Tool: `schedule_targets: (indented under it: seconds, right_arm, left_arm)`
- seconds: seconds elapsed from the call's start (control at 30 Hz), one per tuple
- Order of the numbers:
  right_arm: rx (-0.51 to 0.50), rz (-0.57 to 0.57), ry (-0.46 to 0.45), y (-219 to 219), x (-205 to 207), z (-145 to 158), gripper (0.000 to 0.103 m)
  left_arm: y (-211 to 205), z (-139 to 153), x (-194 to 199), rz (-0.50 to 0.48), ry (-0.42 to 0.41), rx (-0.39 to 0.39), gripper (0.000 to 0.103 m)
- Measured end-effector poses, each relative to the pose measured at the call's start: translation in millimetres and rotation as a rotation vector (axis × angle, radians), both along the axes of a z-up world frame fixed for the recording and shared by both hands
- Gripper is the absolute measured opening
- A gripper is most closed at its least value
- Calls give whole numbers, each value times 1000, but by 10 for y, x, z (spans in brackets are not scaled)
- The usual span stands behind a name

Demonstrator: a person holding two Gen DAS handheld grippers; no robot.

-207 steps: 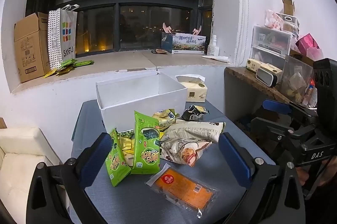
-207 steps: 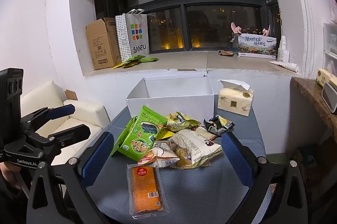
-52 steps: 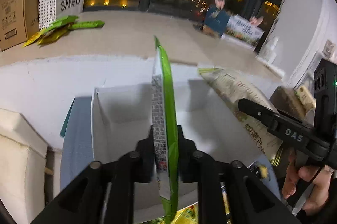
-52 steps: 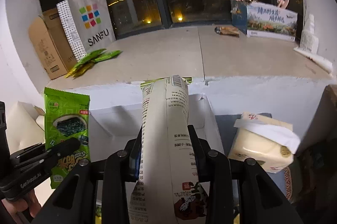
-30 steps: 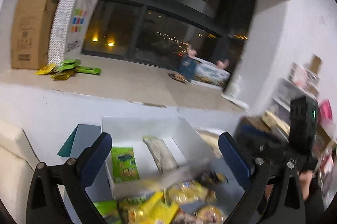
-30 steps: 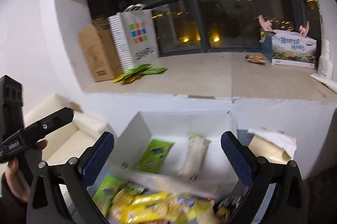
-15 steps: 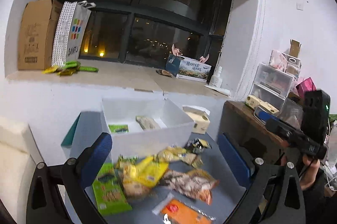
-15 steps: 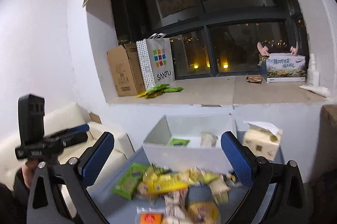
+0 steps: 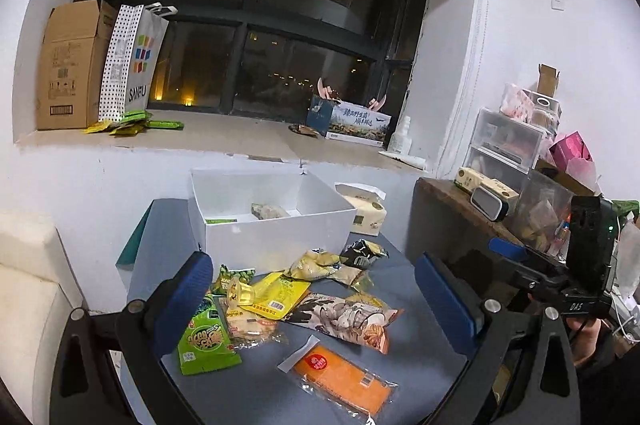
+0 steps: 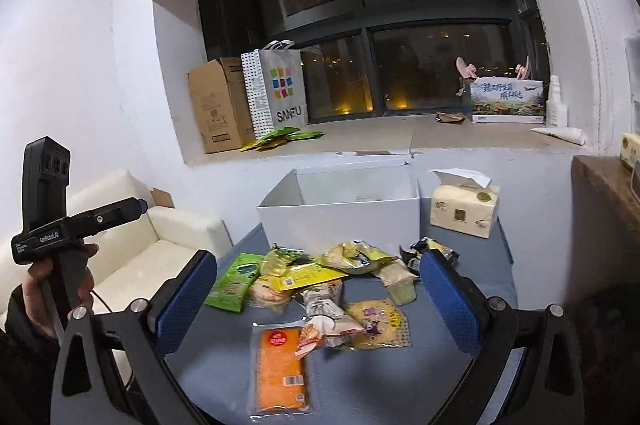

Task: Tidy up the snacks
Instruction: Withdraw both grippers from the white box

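Note:
A white box (image 9: 276, 233) (image 10: 340, 221) stands at the back of the grey-blue table (image 9: 256, 397). Inside it lie a beige packet (image 9: 270, 212) and the edge of a green packet (image 9: 220, 221). In front of the box is a loose pile: a green seaweed packet (image 9: 206, 337) (image 10: 232, 283), a yellow packet (image 9: 280, 295) (image 10: 304, 275), an illustrated packet (image 9: 348, 319) (image 10: 324, 321) and, nearest me, an orange packet (image 9: 344, 381) (image 10: 278, 365). My left gripper (image 9: 316, 301) and right gripper (image 10: 318, 299) hover above the pile, both open and holding nothing.
A tissue pack (image 9: 364, 209) (image 10: 464, 211) sits right of the box. A cream sofa (image 10: 132, 253) is on the left, a wooden shelf (image 9: 452, 197) with drawers on the right. The windowsill behind holds a cardboard box (image 10: 216, 105) and a paper bag (image 10: 280, 93).
Both grippers were shut on packets over the box, the left on a green one, the right on a beige one. Those packets now lie inside, and both grippers are open, pulled back over the pile.

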State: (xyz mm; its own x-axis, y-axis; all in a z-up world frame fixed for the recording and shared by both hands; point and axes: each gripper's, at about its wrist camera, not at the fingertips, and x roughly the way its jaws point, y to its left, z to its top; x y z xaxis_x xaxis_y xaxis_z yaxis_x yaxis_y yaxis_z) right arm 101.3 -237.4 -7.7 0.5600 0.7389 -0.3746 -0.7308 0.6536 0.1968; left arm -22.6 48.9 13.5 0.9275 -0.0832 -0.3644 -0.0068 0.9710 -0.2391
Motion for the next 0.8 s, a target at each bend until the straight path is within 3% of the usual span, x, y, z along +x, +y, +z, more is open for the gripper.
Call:
schedule_targets:
  seconds: [0.63, 0.8]
  right_arm:
    - [-91, 40, 3, 304, -88, -139, 103]
    - [-164, 52, 64, 474, 26, -251, 103]
  left_arm:
    - [62, -7, -205, 34, -28, 12, 103]
    - [117, -5, -267, 53, -34, 14, 103]
